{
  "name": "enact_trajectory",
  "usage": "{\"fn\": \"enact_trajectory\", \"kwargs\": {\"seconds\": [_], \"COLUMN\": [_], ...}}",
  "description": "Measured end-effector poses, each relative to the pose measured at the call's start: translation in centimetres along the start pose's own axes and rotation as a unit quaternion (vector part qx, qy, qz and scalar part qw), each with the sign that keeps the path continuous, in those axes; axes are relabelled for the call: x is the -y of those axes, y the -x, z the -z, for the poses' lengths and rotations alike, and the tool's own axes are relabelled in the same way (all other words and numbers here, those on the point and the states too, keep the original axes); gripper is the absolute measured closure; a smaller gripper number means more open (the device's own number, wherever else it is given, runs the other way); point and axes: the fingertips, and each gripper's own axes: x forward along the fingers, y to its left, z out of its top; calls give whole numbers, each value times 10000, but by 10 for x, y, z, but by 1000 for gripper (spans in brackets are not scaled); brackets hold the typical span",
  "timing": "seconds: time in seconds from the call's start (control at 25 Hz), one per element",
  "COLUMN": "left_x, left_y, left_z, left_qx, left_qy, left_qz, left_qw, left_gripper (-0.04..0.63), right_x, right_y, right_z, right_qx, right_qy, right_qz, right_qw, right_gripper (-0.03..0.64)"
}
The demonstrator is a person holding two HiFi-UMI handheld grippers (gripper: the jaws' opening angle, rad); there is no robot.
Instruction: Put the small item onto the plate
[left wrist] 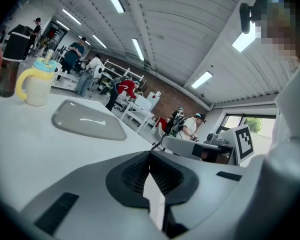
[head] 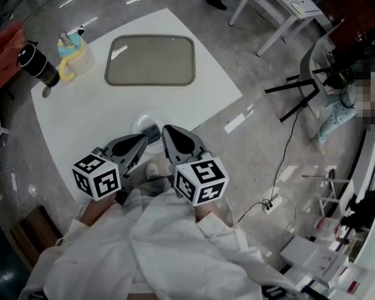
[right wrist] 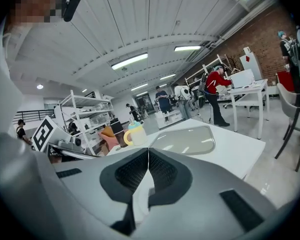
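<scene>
1. Left gripper (head: 154, 133) and right gripper (head: 165, 130): both closed on nothing, tips side by side above the white table (head: 81, 117).
2. Possibly the small item: pale round shape (head: 144, 119) just beyond the tips.
3. Grey plate (head: 150, 60) farther away, bare.

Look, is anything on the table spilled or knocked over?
No, nothing stands out. The yellow cup and the dark bottle stand upright, the grey tray lies flat, and no spill shows on the white table.
</scene>
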Motion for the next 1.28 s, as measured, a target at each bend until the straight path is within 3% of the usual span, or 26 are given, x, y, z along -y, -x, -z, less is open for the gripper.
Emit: {"fn": "enact_trajectory", "kwargs": {"seconds": [0.52, 1.28], "left_x": [-26, -47], "left_y": [-13, -30], "left_z": [-5, -12], "left_qx": [-172, -161], "left_qy": [153, 448], "left_qz": [143, -134], "left_qw": [9996, 9988], "left_gripper": [584, 584], "right_x": [11, 31], "right_y": [-21, -46], "right_z": [5, -6], "right_qx": [-173, -474], "right_qy": [-78, 34], "right_qz": [221, -39], "right_qw": [9996, 9989], "right_gripper": [601, 601]}}
